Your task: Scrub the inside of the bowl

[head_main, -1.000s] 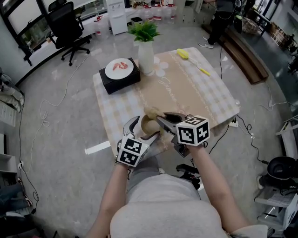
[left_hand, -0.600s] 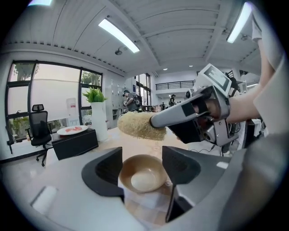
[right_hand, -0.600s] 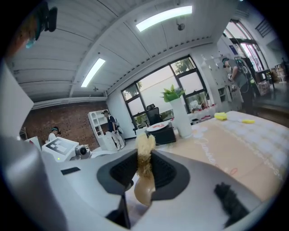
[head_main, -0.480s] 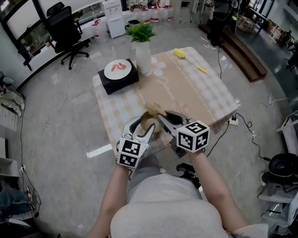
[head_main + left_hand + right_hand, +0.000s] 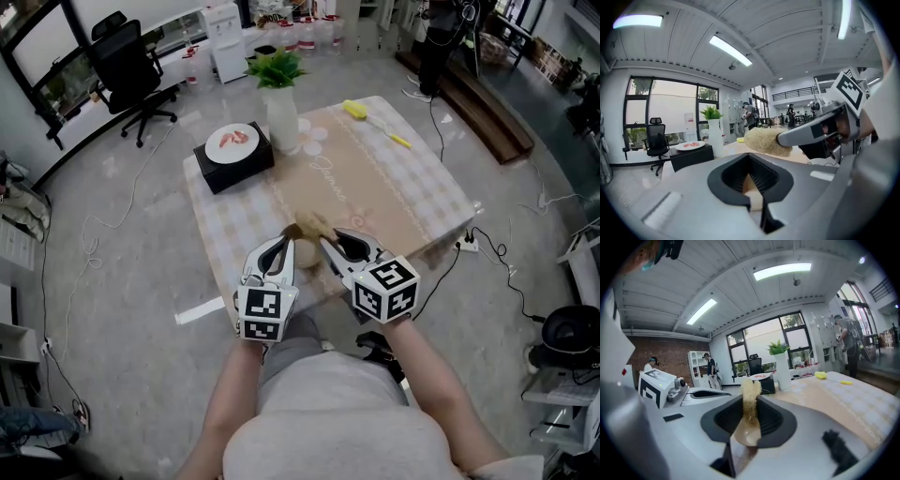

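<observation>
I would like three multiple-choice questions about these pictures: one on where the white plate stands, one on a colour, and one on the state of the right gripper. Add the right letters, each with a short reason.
1. Where does the white plate stand?
A. on the floor
B. on the black box
C. on the office chair

2. What colour is the long-handled brush at the far end of the table?
A. yellow
B. red
C. blue

3. In what state is the right gripper?
A. open and empty
B. shut on the scrubber
C. shut on a spoon

Answers:
1 B: the head view shows the plate lying on top of the box.
2 A: the brush is bright yellow against the checked cloth.
3 B: the right gripper view shows the jaws pressed on the straw-coloured fibres.
</observation>
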Motion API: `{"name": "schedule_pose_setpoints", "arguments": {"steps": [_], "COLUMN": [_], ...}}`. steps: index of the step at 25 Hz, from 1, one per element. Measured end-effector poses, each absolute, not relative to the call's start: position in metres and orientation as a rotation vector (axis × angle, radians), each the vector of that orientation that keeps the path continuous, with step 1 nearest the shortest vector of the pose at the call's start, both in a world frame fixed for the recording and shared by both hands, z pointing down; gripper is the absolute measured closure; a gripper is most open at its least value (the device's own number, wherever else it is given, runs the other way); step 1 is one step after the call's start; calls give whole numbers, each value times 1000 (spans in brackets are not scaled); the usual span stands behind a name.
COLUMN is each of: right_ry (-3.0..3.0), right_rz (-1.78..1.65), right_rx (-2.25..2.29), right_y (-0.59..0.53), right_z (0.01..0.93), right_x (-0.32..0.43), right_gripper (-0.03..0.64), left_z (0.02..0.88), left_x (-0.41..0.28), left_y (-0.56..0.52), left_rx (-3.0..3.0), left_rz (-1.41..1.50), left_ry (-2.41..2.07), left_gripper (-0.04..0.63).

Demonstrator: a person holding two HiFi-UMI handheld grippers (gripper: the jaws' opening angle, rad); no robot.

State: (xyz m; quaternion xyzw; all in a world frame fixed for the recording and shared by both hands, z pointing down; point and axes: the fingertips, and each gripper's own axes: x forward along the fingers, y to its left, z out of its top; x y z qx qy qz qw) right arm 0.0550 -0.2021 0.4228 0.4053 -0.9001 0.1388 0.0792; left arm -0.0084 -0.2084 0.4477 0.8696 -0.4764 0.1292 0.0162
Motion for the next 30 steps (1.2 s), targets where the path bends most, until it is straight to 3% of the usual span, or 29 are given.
{"name": "schedule_pose_setpoints", "arguments": {"steps": [7, 30], "right_ry": [-2711, -2720], "right_rz": [238, 205], "right_rx": [1245, 1205], "right_y": [-192, -175], "right_z": [408, 400], "right_x": [52, 51], "right_gripper": [525, 523], "left_z": [433, 407], "left_x": [-9, -3], "left_y": [-203, -191], "left_rx": [2684, 2722], "left_rz": [285, 180], "left_ry": [-1539, -1547], "left_gripper": [592, 592]}}
